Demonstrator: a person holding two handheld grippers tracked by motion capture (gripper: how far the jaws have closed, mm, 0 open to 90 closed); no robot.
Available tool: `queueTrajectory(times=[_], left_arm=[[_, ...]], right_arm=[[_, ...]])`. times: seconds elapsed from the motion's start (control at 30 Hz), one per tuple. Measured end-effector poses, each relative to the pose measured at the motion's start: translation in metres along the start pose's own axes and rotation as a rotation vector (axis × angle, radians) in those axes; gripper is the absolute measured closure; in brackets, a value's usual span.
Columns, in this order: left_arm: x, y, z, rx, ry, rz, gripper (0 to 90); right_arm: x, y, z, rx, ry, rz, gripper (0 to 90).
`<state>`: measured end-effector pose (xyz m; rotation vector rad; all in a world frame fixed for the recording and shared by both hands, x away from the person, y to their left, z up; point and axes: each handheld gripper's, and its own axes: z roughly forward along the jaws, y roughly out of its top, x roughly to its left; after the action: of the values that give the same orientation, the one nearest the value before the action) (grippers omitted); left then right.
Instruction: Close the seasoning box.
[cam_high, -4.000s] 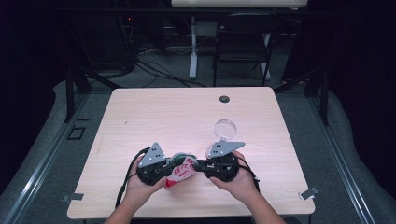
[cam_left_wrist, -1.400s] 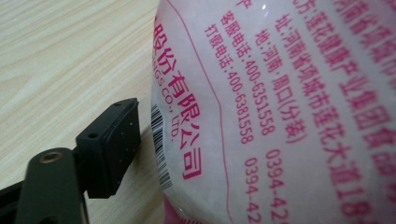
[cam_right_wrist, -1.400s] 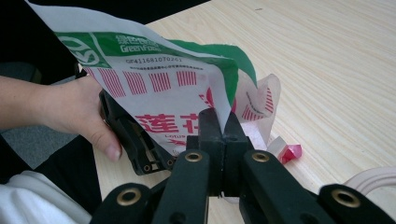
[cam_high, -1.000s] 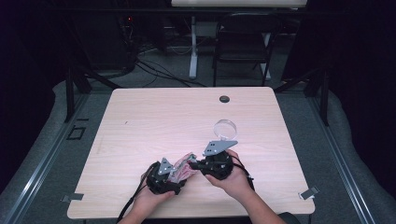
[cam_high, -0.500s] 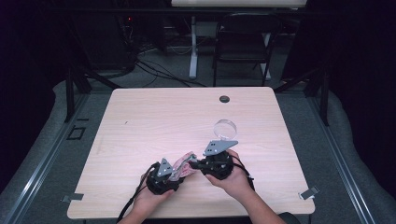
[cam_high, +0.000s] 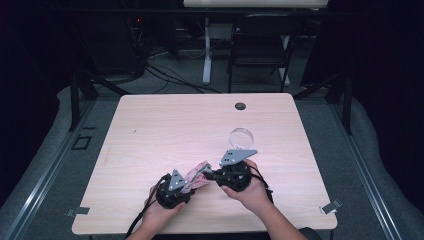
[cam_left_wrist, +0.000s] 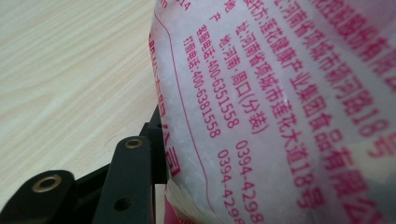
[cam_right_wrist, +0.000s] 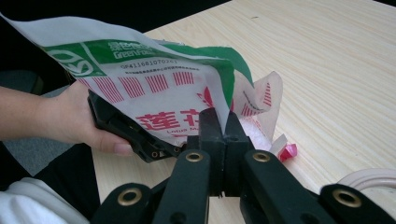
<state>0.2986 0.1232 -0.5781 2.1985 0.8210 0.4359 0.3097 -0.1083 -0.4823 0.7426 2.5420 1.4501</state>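
Observation:
A plastic bag (cam_high: 196, 175) with pink and red print and a green label hangs between my two grippers near the table's front edge. In the right gripper view the bag (cam_right_wrist: 163, 88) rises crumpled, and my right gripper (cam_right_wrist: 224, 126) is shut on its lower edge, jaws together. In the high view the right gripper (cam_high: 209, 174) points left and the left gripper (cam_high: 191, 183) points up-right under the bag. The left jaws have just been closing with the bag (cam_left_wrist: 280, 116) between them. One black finger (cam_left_wrist: 133, 177) presses its side; the other is hidden behind it.
A clear round dish (cam_high: 241, 136) lies on the wooden table (cam_high: 175, 125) just beyond my right hand. A black grommet (cam_high: 240, 106) sits near the far edge, with a chair (cam_high: 260, 40) behind. A small red scrap (cam_right_wrist: 288, 150) and a pale cable (cam_right_wrist: 369, 179) lie close by.
Since four seconds ago both hands and the bag have come nearer the front edge, and the left gripper has dropped under the bag. Over the last second the hands stayed put.

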Motion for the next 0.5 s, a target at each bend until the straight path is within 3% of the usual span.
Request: queueTrajectory(times=[0.23,0.5], left_arm=[[0.002,0.004,-0.007,-0.006,0.048,0.020,58.1],[0.009,0.007,-0.012,-0.029,0.090,0.023,58.6]], right_arm=[[0.000,0.001,-0.003,-0.024,0.010,0.007,89.5],[0.001,0.004,-0.006,-0.034,0.009,0.001,81.2]])
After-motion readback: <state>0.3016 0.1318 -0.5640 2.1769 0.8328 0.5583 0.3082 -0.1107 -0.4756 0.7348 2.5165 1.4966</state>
